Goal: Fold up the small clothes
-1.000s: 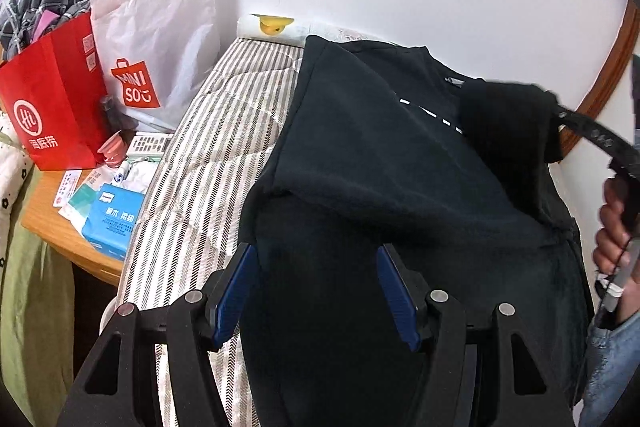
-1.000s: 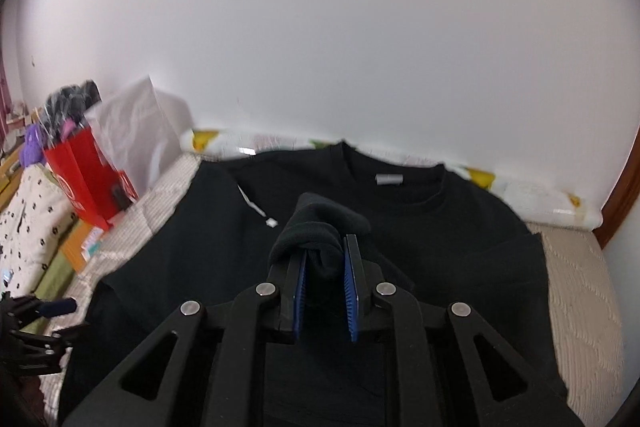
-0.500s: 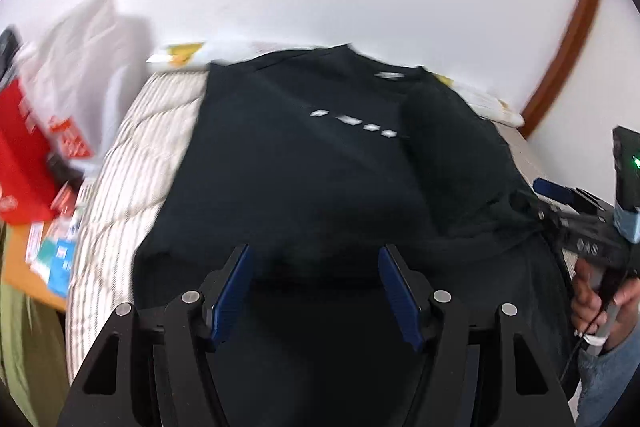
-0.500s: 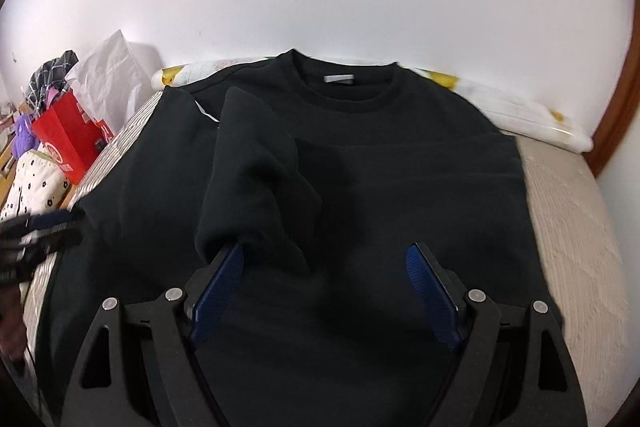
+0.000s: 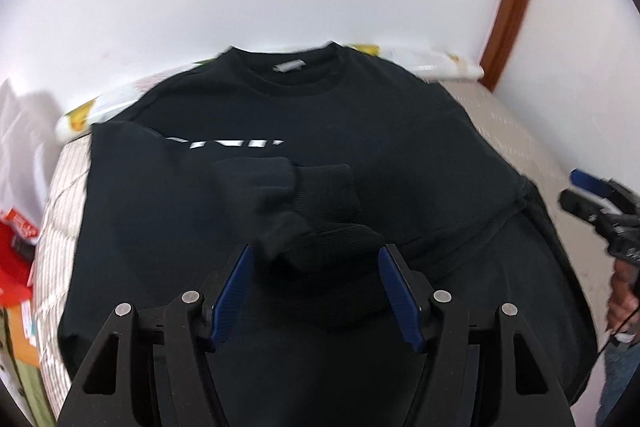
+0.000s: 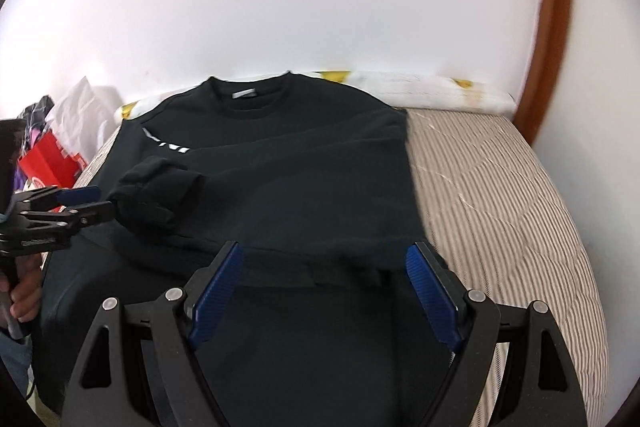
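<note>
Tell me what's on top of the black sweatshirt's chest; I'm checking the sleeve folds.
Both sleeves are folded in across the black sweatshirt, their cuffs bunched mid-chest. They cover part of the white print. The striped mattress lies underneath; whatever is beneath the cuffs is hidden.

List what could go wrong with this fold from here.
1. The sleeve cuffs lie bunched in a lump on the black sweatshirt; folding over them would likely leave a bulge.
2. Both the left gripper and the right gripper are open, so nothing pins the sleeves; they may slip back out.
</note>
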Action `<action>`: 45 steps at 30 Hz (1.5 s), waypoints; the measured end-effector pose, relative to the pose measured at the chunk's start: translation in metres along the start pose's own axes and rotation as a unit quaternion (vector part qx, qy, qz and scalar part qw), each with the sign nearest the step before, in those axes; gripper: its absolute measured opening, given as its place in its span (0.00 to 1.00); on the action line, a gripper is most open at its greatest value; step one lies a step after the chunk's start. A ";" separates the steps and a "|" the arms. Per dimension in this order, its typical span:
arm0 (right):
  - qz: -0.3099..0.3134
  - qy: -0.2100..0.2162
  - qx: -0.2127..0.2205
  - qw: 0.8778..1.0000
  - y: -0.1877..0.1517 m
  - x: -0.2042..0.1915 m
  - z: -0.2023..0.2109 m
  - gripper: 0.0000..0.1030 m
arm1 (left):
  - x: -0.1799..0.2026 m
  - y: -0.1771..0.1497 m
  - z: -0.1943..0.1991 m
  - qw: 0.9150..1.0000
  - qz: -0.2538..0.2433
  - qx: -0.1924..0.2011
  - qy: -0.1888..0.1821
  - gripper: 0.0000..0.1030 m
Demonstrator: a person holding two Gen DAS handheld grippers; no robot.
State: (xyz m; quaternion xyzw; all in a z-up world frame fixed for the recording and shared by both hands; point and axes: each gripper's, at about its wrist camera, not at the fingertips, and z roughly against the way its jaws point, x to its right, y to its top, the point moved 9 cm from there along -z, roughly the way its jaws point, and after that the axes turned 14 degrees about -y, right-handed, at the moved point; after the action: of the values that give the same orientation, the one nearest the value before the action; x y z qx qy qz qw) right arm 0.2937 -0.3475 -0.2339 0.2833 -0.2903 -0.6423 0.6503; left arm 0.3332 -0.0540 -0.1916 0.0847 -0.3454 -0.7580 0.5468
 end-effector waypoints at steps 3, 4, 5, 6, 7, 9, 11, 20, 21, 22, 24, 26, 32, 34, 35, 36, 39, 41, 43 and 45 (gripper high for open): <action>-0.012 -0.008 -0.004 1.000 -0.008 0.016 -0.004 0.80 | 0.004 -0.002 -0.014 0.998 -0.040 -0.013 0.039 0.61; -0.014 -0.009 -0.006 1.000 -0.010 0.019 -0.005 0.80 | 0.004 -0.005 -0.019 0.996 -0.059 -0.019 0.060 0.61; -0.016 -0.010 -0.008 1.000 -0.012 0.021 -0.007 0.80 | 0.003 -0.006 -0.022 0.994 -0.069 -0.024 0.078 0.61; -0.019 -0.011 -0.011 1.000 -0.015 0.024 -0.010 0.80 | 0.001 -0.009 -0.026 0.992 -0.081 -0.031 0.095 0.61; -0.021 -0.011 -0.013 1.000 -0.016 0.025 -0.012 0.80 | 0.000 -0.011 -0.030 0.990 -0.089 -0.036 0.103 0.61; -0.026 -0.010 -0.019 0.999 -0.019 0.027 -0.019 0.80 | 0.000 -0.014 -0.035 0.987 -0.100 -0.042 0.118 0.61; -0.031 -0.010 -0.026 0.999 -0.021 0.028 -0.024 0.80 | 0.002 -0.014 -0.042 0.983 -0.118 -0.047 0.134 0.61; -0.061 -0.004 -0.043 0.997 -0.023 0.028 -0.024 0.80 | -0.001 -0.005 -0.037 0.979 -0.122 -0.036 0.157 0.24; -0.064 -0.003 -0.042 0.997 -0.021 0.027 -0.023 0.80 | -0.003 -0.003 -0.030 0.983 -0.109 -0.028 0.143 0.23; -0.065 0.000 -0.041 0.997 -0.019 0.025 -0.021 0.80 | -0.006 -0.001 -0.021 0.987 -0.094 -0.015 0.133 0.23; -0.062 -0.001 -0.036 0.997 -0.015 0.022 -0.018 0.80 | -0.018 0.002 0.003 0.991 -0.061 0.016 0.121 0.23; -0.056 -0.002 -0.032 0.998 -0.011 0.016 -0.014 0.80 | -0.034 0.003 0.024 0.993 -0.025 0.042 0.111 0.23; -0.042 0.007 -0.026 0.999 -0.003 -0.009 -0.006 0.80 | -0.097 -0.017 0.072 0.985 0.090 0.093 0.115 0.31; -0.031 0.008 -0.023 0.999 -0.002 -0.018 -0.002 0.80 | -0.115 -0.032 0.082 0.982 0.122 0.094 0.113 0.44; -0.029 0.008 -0.021 0.999 -0.002 -0.022 -0.001 0.80 | -0.124 -0.040 0.086 0.981 0.141 0.096 0.098 0.46; -0.022 0.006 -0.019 1.000 -0.001 -0.026 0.000 0.80 | -0.130 -0.046 0.088 0.979 0.155 0.097 0.084 0.46; -0.007 0.001 -0.016 1.000 -0.002 -0.035 0.002 0.80 | -0.147 -0.059 0.091 0.975 0.188 0.099 0.062 0.48; 0.003 -0.003 -0.015 1.000 -0.004 -0.039 0.002 0.80 | -0.155 -0.063 0.091 0.974 0.201 0.098 0.043 0.51; 0.013 -0.013 -0.013 1.000 -0.008 -0.040 0.001 0.80 | -0.158 -0.058 0.081 0.974 0.207 0.093 0.020 0.51; 0.023 -0.028 -0.011 0.999 -0.014 -0.036 -0.002 0.80 | -0.160 -0.053 0.071 0.975 0.205 0.086 0.017 0.51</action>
State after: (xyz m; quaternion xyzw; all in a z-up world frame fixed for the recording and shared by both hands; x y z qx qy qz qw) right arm 0.2859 -0.3113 -0.2459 0.2514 -0.3075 -0.6383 0.6594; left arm 0.3180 0.1275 -0.2112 0.0717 -0.4104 -0.5957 0.6867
